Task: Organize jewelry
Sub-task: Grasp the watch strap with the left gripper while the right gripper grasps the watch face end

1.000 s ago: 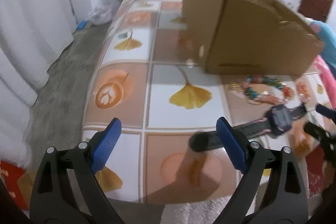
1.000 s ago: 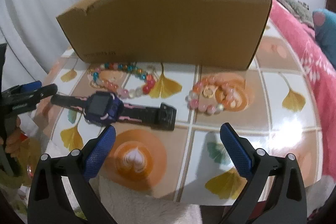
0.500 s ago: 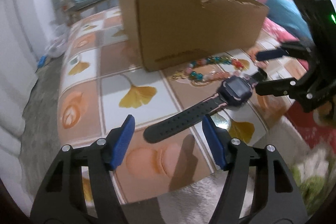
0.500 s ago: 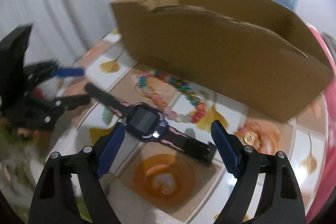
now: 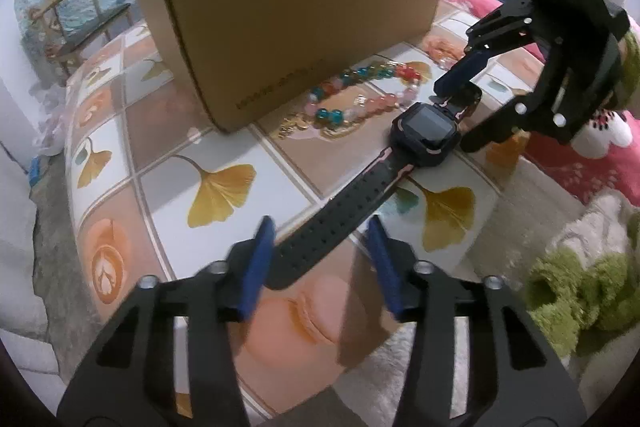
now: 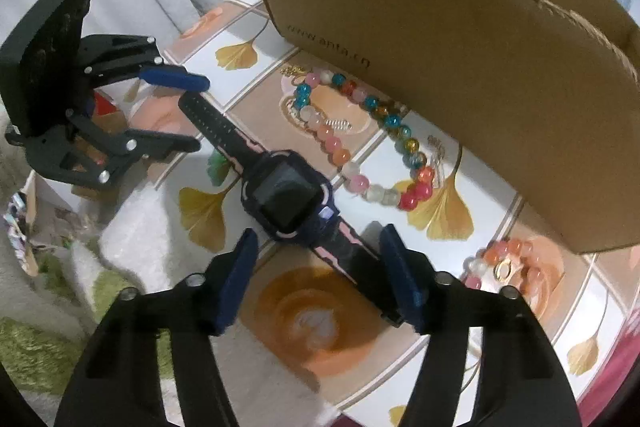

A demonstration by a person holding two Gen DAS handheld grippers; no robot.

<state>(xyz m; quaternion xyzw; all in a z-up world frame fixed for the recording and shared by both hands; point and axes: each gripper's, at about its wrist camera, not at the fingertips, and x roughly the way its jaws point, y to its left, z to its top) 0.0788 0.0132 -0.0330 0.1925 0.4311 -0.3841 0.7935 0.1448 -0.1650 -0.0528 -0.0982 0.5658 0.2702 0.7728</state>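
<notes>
A dark blue smartwatch (image 5: 428, 131) with a black and pink strap lies flat on the tiled table; it also shows in the right wrist view (image 6: 288, 197). My left gripper (image 5: 322, 255) is open, its blue pads astride the strap's free end. My right gripper (image 6: 320, 267) is open, astride the buckle-side strap just behind the watch face. A multicoloured bead bracelet (image 6: 360, 135) lies between the watch and an open cardboard box (image 6: 460, 47). A pink-orange bead bracelet (image 6: 504, 267) with a gold ring lies to the right.
The box (image 5: 288, 27) stands behind the jewelry. The table's front edge (image 5: 500, 195) is close to the watch; a white and green fluffy rug (image 5: 592, 275) lies below it. Small gold earrings (image 6: 292, 71) lie by the box.
Both grippers have moved in toward the watch from opposite ends and narrowed; each now straddles a strap end. The watch has stayed in place on the table.
</notes>
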